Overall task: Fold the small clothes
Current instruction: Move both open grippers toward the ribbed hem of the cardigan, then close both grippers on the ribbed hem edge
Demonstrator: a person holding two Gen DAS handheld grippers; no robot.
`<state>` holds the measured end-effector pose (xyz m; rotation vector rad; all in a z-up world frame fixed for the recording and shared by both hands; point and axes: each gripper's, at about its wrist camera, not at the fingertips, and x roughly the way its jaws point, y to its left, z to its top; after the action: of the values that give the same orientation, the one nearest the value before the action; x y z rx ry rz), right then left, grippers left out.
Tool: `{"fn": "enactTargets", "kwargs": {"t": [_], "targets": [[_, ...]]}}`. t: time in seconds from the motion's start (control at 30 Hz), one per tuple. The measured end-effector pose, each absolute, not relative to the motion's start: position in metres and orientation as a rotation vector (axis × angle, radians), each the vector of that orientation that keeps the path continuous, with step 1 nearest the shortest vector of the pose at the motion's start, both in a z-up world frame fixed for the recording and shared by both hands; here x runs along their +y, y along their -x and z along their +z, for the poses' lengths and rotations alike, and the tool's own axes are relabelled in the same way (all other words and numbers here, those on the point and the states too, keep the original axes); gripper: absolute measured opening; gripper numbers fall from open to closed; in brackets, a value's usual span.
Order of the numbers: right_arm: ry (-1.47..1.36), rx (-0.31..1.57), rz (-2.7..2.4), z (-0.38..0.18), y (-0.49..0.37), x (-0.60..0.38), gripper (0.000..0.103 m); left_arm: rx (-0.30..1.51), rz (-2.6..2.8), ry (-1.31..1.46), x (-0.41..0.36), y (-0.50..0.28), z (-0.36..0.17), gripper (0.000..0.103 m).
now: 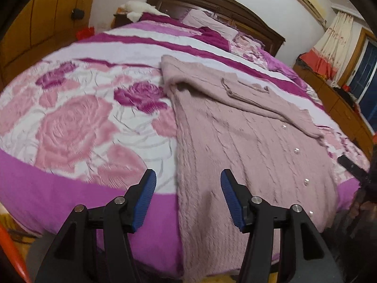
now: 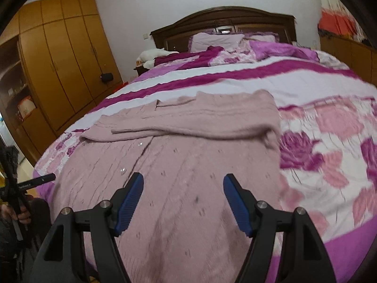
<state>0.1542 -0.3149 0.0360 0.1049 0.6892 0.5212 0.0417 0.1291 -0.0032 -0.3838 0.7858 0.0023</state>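
A dusty pink knit cardigan (image 1: 247,146) with pearl buttons lies spread on the bed, its hem hanging over the near edge. Both sleeves are folded across its upper part. It also shows in the right wrist view (image 2: 188,165). My left gripper (image 1: 188,179) is open and empty, held above the cardigan's left edge near the hem. My right gripper (image 2: 183,181) is open and empty, held above the cardigan's lower middle.
The bed has a pink and purple rose bedspread (image 1: 70,122), pillows (image 2: 216,41) and a dark wooden headboard (image 2: 223,18). A wooden wardrobe (image 2: 61,59) stands on the left. A low wooden cabinet (image 1: 341,103) runs along the right. A black tripod (image 2: 14,188) stands at the bed's corner.
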Motion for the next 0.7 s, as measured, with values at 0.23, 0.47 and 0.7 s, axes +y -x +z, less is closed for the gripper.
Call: {"fn": "enactTargets", "kwargs": {"t": [0.23,0.47,0.7], "targets": [[-0.228,0.704,0.501,0.019,-0.133,-0.356,0.074,0.837,-0.093,0.444,0.119,-0.028,-0.023,0.034],[-0.390,0.769,0.467,-0.018,-0.116,-0.387,0.074,0.861,-0.178,0.516,0.107,-0.011,-0.032,0.039],[-0.433,0.864,0.571,-0.047,-0.102,-0.386,0.068,0.914,-0.257,0.526,0.088,-0.007,-0.040,0.039]]}}
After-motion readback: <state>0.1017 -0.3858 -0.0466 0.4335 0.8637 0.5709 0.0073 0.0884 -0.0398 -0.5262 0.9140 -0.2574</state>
